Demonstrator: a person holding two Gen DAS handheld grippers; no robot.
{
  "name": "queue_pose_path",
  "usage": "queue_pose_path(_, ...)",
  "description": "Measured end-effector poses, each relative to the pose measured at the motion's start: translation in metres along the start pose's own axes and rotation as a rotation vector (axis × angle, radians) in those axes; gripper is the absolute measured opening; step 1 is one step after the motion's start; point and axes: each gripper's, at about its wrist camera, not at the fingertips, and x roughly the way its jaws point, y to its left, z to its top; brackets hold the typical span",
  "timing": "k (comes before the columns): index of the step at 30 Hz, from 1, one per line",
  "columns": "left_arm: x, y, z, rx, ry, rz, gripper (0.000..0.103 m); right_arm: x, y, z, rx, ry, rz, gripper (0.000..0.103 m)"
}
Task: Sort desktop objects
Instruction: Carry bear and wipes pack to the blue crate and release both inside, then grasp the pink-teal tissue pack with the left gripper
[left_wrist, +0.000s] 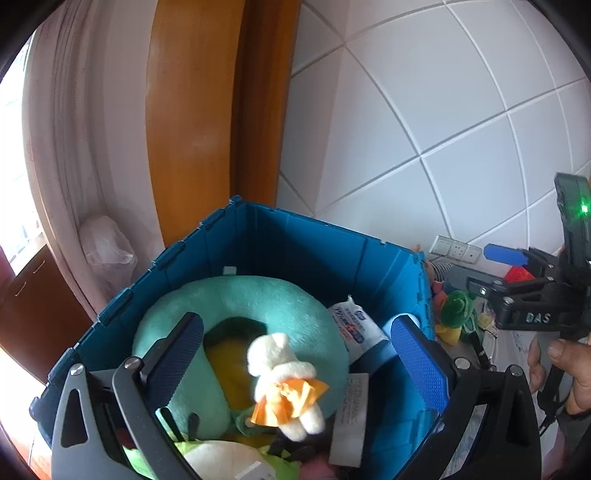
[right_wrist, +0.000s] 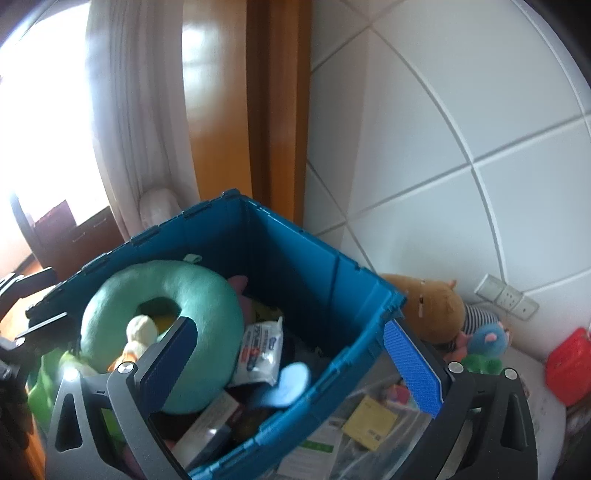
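A blue crate (left_wrist: 295, 236) (right_wrist: 314, 266) holds a teal ring pillow (left_wrist: 258, 295) (right_wrist: 207, 288), a small white plush with an orange scarf (left_wrist: 284, 380) (right_wrist: 138, 338), and a wipes pack (left_wrist: 354, 325) (right_wrist: 262, 347). My left gripper (left_wrist: 295, 354) is open above the crate, and the white plush lies below between its fingers, apart from both. My right gripper (right_wrist: 295, 362) is open and empty over the crate's right rim. It also shows in the left wrist view (left_wrist: 517, 266), to the right of the crate.
Right of the crate lie a brown plush (right_wrist: 432, 306), a blue plush (right_wrist: 487, 339), a green toy (left_wrist: 456, 310), a red box (right_wrist: 569, 365) and papers with a yellow note (right_wrist: 369, 421). A tiled wall with sockets (right_wrist: 506, 295) and a wooden door frame (left_wrist: 192, 129) stand behind.
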Motion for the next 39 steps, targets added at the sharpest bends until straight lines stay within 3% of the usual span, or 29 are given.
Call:
queue_pose_path(8, -0.006, -0.058, -0.014, 0.063, 0.011, -0.038, 0.103, -0.039, -0.032, -0.059, 0.061, -0.014, -0.006, 0.103)
queue_pose_path(19, 0.018, -0.19, -0.053, 0.15, 0.087, -0.098, 0.103, -0.099, -0.168, -0.19, 0.214, 0.045, -0.133, 0.103)
queue_pose_path(23, 0.048, -0.244, -0.075, 0.167, 0.126, -0.143, 0.103, -0.119, -0.221, -0.231, 0.264, 0.089, -0.161, 0.103)
queue_pose_path(30, 0.119, -0.311, -0.113, 0.185, 0.183, -0.154, 0.103, -0.141, -0.295, -0.293, 0.312, 0.16, -0.193, 0.103)
queue_pose_path(39, 0.25, -0.341, -0.135, 0.176, 0.259, -0.15, 0.103, -0.14, -0.344, -0.358, 0.421, 0.275, -0.246, 0.103)
